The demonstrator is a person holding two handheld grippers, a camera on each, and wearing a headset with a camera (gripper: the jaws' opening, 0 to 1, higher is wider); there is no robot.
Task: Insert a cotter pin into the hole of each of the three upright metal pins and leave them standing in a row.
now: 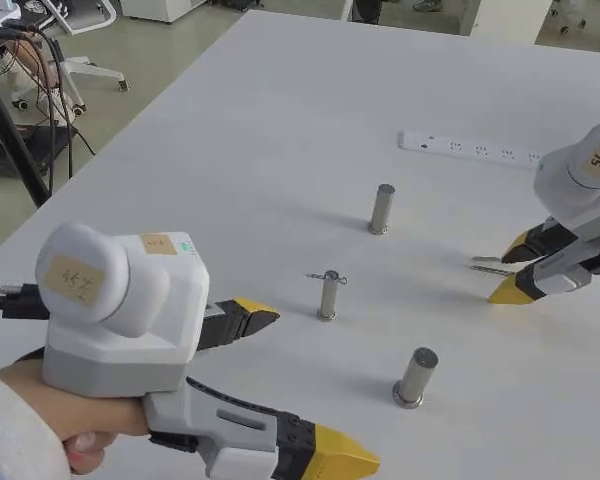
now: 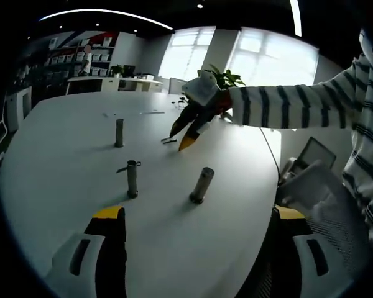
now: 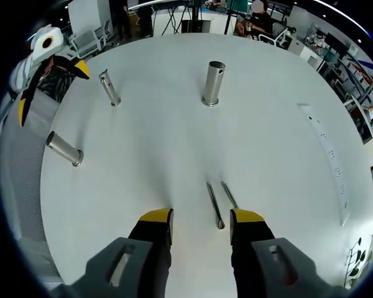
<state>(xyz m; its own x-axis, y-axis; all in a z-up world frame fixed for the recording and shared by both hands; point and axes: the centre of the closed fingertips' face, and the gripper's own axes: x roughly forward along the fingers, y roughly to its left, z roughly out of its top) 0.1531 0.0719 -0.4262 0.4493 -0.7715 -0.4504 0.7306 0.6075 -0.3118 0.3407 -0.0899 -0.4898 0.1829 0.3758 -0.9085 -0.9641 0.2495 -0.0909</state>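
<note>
Now my left gripper (image 2: 199,212) and right gripper (image 3: 201,215) gape empty; two cotter pins (image 3: 214,208) lie between the right's jaws; closing might grab both.

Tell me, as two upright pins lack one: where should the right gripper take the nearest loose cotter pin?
Probably its near end, pinched across the thin shaft. The cotter pin lies flat, pointing away from the open right gripper, so come low along its length, leaving the far end free.
</note>
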